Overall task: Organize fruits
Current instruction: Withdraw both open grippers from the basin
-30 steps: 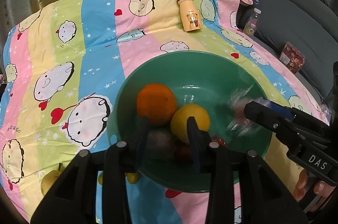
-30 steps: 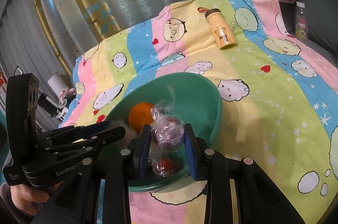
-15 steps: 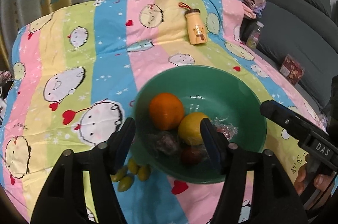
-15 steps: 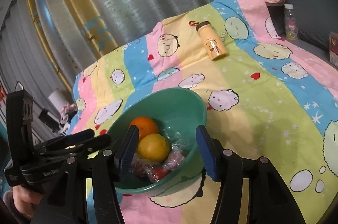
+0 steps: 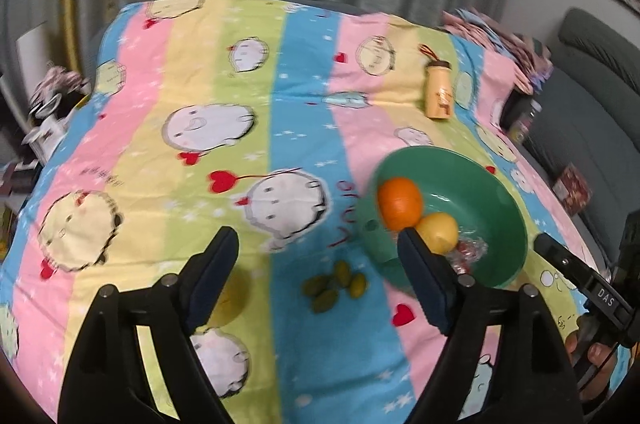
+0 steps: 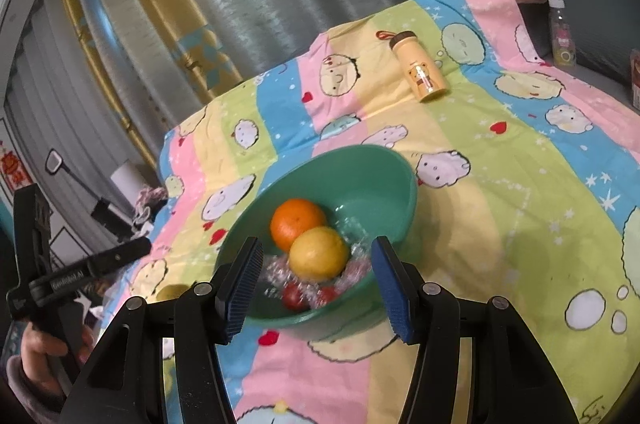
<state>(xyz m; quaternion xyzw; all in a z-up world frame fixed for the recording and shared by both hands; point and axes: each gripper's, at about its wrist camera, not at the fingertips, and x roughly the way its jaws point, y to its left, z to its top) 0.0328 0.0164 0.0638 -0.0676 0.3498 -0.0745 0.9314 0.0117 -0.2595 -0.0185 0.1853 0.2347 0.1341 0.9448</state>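
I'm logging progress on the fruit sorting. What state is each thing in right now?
Green bowl: upright on the bedspread, holding fruit.
Orange: in the bowl.
Yellow citrus: in the bowl, touching the orange.
Wrapped red fruits: in the bowl's bottom.
Small green fruits: loose on the bedspread, outside the bowl.
Yellow bottle: lying on its side, capped.
Left gripper: empty, jaws just opening.
Right gripper: open, empty.

Left gripper (image 5: 316,264), just opened and empty, hangs above green olives (image 5: 334,286) beside bowl (image 5: 508,220).
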